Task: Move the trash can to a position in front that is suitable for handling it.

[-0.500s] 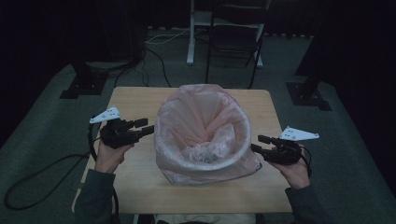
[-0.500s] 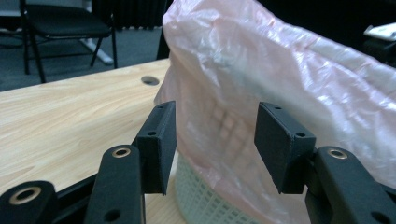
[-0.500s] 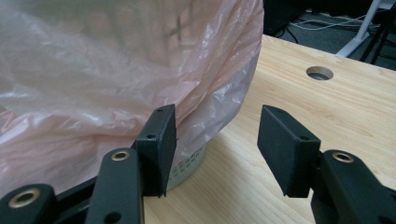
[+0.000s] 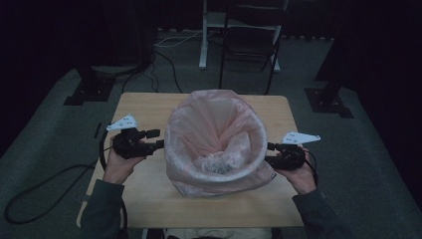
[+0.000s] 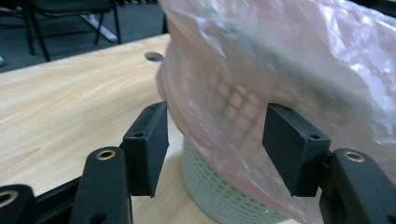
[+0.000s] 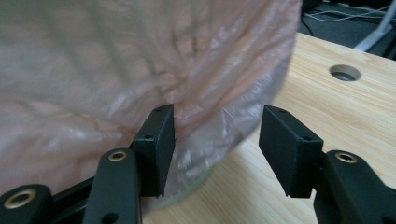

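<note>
Pink bin liner (image 4: 215,134) is draped over a pale mesh wastebasket (image 5: 219,186) at the centre of the wooden table (image 4: 144,107), its skirt hanging loose over the rim. Left gripper (image 4: 155,139) stands at the liner's left flank, jaws spread with film between them, unpinched. Right gripper (image 4: 269,152) sits at the right flank, likewise open. Risk: a one-sided pull on the thin film may tear it or tip the light basket.

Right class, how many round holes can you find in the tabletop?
2. One hole shows in the left gripper view, beyond the pink bag; another hole shows in the right gripper view, on the bag's other side. The bag may hide more.
</note>
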{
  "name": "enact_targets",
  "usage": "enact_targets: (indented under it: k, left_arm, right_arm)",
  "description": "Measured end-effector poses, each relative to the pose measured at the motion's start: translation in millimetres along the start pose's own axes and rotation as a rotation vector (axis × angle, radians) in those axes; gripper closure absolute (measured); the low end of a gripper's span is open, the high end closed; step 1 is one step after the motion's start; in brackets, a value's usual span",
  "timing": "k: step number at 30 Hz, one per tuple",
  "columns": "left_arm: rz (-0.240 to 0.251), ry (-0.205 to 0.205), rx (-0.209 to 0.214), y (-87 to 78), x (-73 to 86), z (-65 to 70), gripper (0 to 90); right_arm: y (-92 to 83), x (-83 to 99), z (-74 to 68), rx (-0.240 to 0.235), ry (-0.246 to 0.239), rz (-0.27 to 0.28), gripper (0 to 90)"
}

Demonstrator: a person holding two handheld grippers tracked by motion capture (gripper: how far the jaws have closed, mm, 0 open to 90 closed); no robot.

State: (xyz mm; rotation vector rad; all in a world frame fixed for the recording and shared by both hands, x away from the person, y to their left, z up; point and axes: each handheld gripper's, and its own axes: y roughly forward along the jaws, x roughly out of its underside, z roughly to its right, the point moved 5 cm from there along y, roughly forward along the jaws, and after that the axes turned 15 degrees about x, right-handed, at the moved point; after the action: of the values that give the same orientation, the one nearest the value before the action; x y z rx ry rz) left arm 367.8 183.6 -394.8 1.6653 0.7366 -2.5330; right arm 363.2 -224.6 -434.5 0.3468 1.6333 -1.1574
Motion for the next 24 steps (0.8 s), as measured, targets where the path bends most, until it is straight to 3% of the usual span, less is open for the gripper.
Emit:
enact_targets:
  k: [6,11,16,24]
  left_arm:
    - [-0.014,0.004,0.016,-3.5,2.1,-2.7,43.1]
    - [-0.006,0.003,0.022,-19.9,6.6,-9.8,46.1]
    - [-0.005,0.006,-0.038,-49.3,11.6,-17.0,47.1]
    - [0.042,-0.024,-0.063,-83.2,20.5,-25.4,48.2]
  right_arm:
    - [11.2,-5.5,-4.9,-0.022,-0.011,0.012,47.4]
    - [26.5,-17.5,-18.1,-0.036,-0.051,0.003,47.9]
    - [43.9,-31.8,-36.3,-0.031,-0.105,-0.004,47.8]
    - [71.3,-50.2,-59.9,-0.076,-0.124,-0.030,47.8]
